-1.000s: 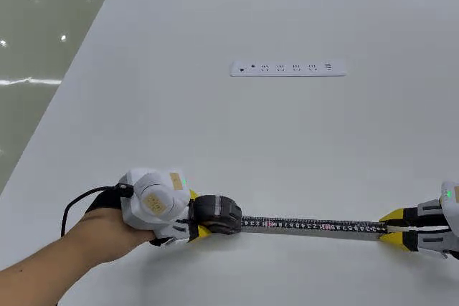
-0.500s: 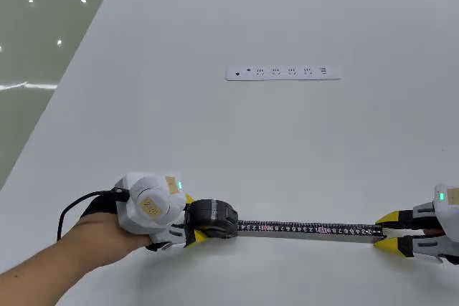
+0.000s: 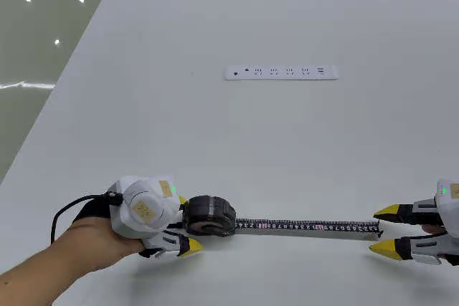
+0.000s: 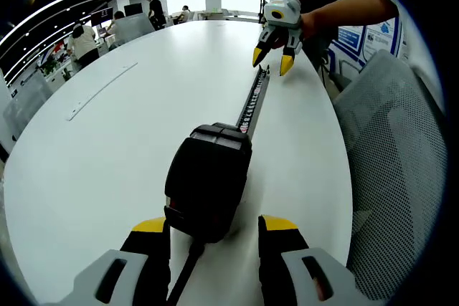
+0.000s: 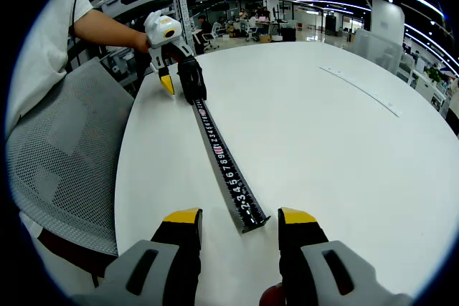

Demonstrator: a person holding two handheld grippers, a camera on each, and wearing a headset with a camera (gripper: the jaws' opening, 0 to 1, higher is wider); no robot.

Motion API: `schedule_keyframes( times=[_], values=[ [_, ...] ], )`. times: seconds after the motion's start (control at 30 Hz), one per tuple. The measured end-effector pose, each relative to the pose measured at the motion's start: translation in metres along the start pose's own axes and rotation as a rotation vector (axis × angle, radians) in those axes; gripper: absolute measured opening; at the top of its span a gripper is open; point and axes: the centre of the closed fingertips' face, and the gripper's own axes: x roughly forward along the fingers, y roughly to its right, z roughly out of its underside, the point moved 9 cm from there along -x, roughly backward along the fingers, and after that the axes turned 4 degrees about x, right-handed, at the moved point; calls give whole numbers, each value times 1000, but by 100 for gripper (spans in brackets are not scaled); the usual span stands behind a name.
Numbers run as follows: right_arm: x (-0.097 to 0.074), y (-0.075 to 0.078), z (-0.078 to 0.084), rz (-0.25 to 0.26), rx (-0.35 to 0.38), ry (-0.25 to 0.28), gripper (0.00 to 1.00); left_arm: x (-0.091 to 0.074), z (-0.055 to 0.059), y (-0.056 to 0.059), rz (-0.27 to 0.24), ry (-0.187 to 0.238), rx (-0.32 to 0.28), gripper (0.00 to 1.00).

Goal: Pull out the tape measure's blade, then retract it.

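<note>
Since the picture of half a second ago, the right tool (image 3: 384,231) has let go of the blade (image 3: 308,226). Its jaws, which were closed on the blade's end, now stand apart, and the hooked end lies free on the table (image 3: 287,141) between the two yellow tips; the right gripper view shows this too. I think the left tool (image 3: 185,223) has also widened. Its jaws stand on both sides of the rear of the tape measure's case (image 4: 209,177), and in the head view the nearer tip is a little off the case, so it seems not to press it any more. The case sits on the table near the front edge, at the person's left side, and the blade runs from it flat and straight toward the right tool. The blade's length looks the same as before; it has not gone back. In my judgement the pulling out is done and the retracting is left. Because the blade stays out with nothing holding it, probably a lock keeps it, and this must be released first.
</note>
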Motion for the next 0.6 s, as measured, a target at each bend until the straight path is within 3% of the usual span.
schedule_keyframes(
  times=[0.13, 0.33, 0.6],
  values=[
    [0, -1, -1, 2, 1, 3, 42, -1, 0, 0, -2, 4, -7, 49],
    [-9, -9, -11, 74, 16, 53, 50, -11, 0, 0, -35, 40, -57, 54],
    [-16, -19, -20, 122, 21, 94, 55, -24, 1, 2, -60, 83, -115, 59]
  ],
)
